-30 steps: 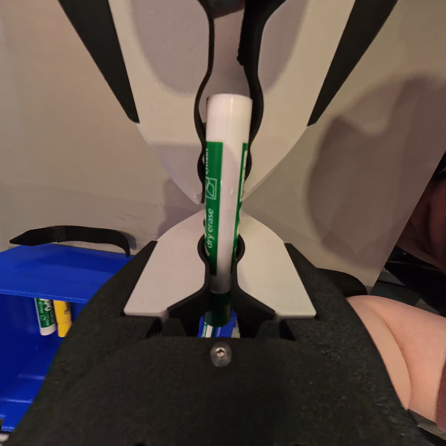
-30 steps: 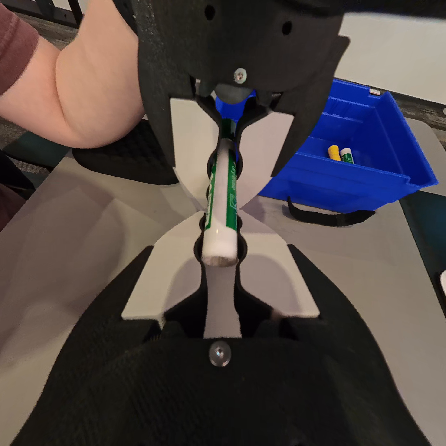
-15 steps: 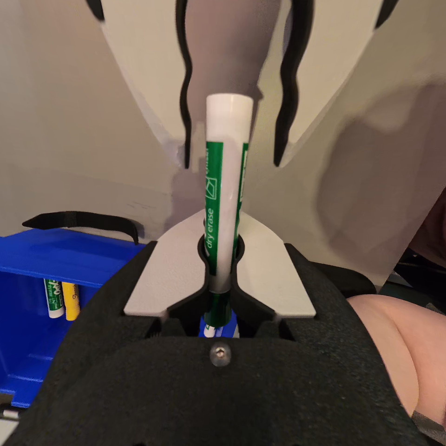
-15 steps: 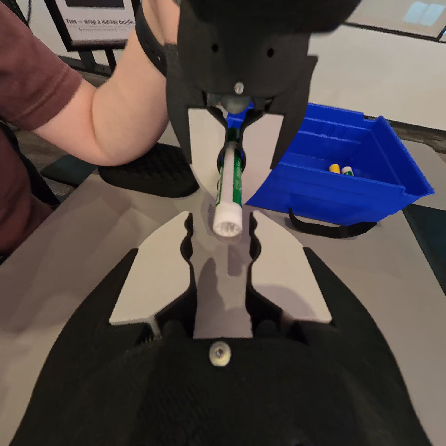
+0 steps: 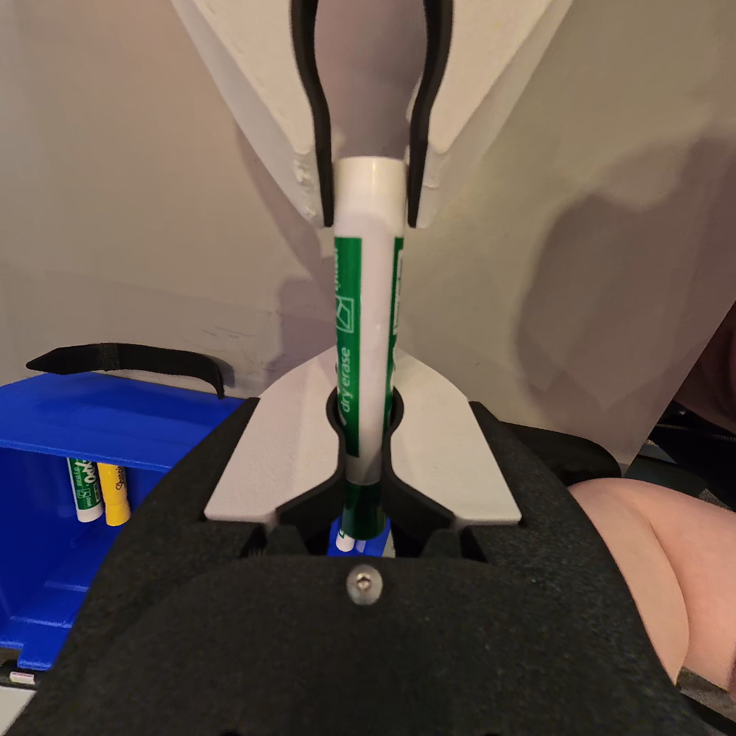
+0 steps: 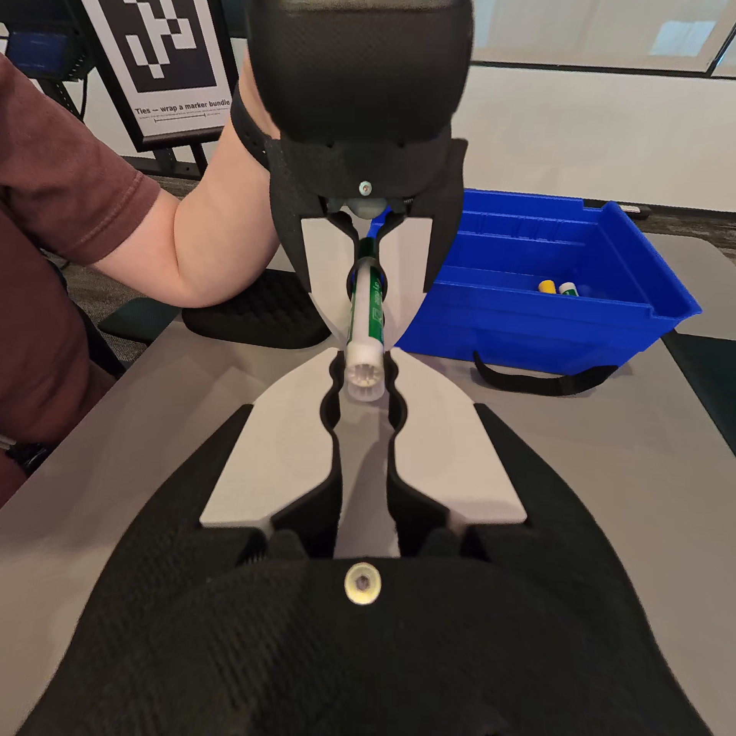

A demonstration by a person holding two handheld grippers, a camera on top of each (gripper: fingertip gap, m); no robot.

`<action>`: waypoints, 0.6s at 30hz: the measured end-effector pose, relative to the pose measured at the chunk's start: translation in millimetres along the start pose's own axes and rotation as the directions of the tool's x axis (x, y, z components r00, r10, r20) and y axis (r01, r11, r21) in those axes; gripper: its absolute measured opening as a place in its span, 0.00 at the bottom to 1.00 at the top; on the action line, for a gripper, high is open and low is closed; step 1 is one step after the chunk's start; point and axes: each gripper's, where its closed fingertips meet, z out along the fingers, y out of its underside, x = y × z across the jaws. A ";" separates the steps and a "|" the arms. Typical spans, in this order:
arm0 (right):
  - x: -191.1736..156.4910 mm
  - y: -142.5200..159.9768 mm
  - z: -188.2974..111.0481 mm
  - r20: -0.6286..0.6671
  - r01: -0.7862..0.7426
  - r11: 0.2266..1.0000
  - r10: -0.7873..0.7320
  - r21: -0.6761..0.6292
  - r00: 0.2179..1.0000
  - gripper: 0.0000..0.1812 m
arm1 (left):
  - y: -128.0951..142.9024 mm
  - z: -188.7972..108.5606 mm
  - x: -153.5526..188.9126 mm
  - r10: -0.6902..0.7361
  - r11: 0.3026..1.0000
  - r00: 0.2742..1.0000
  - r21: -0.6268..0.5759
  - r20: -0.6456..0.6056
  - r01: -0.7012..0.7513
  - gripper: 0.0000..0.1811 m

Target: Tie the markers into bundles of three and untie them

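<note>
A green-and-white dry erase marker (image 5: pixel 374 318) is held level above the grey table (image 6: pixel 119 458), between my two grippers, which face each other. My left gripper (image 5: pixel 366 378) is shut on the marker's barrel near its green cap. It shows from the front in the right wrist view (image 6: pixel 364 334). My right gripper (image 6: pixel 365 366) is shut on the marker (image 6: pixel 364 314), and only its fingertips hold the white rear end. It shows at the top of the left wrist view (image 5: pixel 368 215). A black strap (image 6: pixel 537 382) lies on the table in front of the bin.
A blue bin (image 6: pixel 517 330) stands at the back right and holds a yellow marker (image 6: pixel 547 286) and a green marker (image 6: pixel 568 287). A black foam pad (image 6: pixel 255 314) lies at the back left. A person's arm (image 6: pixel 199 247) reaches in from the left. A patterned sign (image 6: pixel 159 59) stands behind. My hands' fingertips stand some 7 centimetres from each other.
My right gripper let go of the marker, pulled back along it, then closed on just its white end. My left gripper kept its hold throughout.
</note>
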 end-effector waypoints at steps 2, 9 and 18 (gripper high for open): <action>-1.1 -0.6 0.6 0.005 0.001 1.000 -0.001 -0.001 1.000 0.11 | -2.0 0.6 1.7 0.007 1.000 1.000 0.003 -0.007 -0.006 0.08; 1.9 0.3 -1.3 -0.030 0.032 0.999 -0.033 -0.038 0.999 0.25 | 0.1 2.5 4.7 0.006 1.000 1.000 -0.009 -0.027 -0.006 0.08; -24.6 40.0 -127.1 -0.463 -0.341 0.780 0.075 -0.525 0.883 0.21 | 16.8 4.7 -3.3 -0.038 0.997 0.999 -0.070 -0.008 0.037 0.08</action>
